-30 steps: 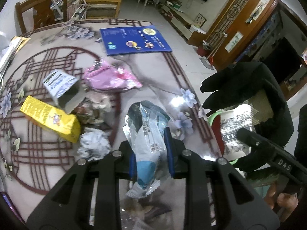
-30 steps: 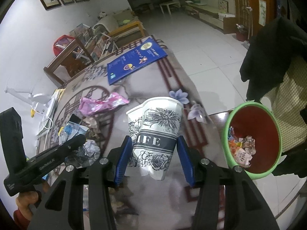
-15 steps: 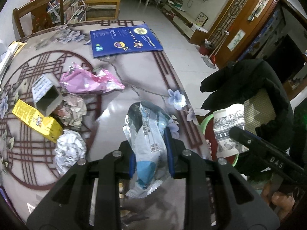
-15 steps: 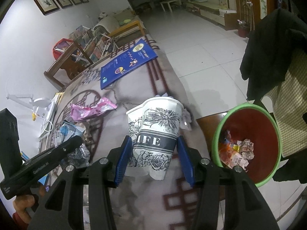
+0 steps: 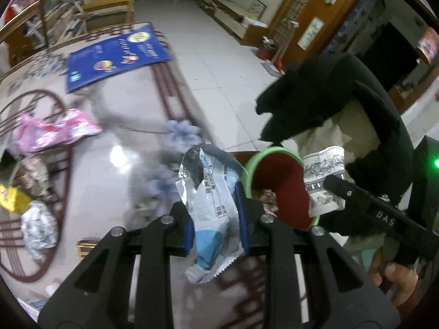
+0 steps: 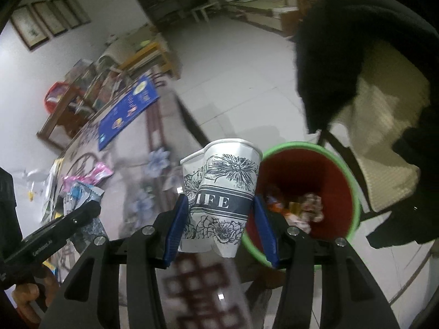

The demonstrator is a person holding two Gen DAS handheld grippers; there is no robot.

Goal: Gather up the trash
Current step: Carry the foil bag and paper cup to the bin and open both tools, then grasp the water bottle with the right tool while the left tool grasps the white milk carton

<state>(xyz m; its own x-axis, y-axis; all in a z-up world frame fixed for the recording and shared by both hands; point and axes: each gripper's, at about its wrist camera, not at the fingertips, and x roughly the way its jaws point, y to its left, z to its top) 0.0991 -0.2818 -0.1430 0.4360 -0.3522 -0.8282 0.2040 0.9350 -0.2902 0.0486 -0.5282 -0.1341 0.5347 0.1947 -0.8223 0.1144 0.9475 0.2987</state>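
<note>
My left gripper (image 5: 216,219) is shut on a crumpled silver and blue snack wrapper (image 5: 211,192), held over the table's right edge just left of the bin. A red bin with a green rim (image 5: 277,189) stands beside the table. My right gripper (image 6: 222,224) is shut on a dented white paper cup with black flowers (image 6: 219,192), right next to the bin (image 6: 323,175), which holds several bits of trash. The cup (image 5: 325,181) and the right gripper's black arm also show in the left wrist view, over the bin's far side. The wrapper (image 6: 79,194) shows at the left of the right wrist view.
On the patterned table (image 5: 123,148) lie a pink wrapper (image 5: 55,131), a blue poster (image 5: 118,57), a crumpled foil ball (image 5: 38,227), a yellow pack (image 5: 11,197). A black jacket (image 5: 337,101) hangs over a chair behind the bin. Tiled floor (image 5: 216,63) lies beyond.
Both grippers have swept to the right with their loads, from over the table to its edge beside the bin. The bin now sits much closer in both views.
</note>
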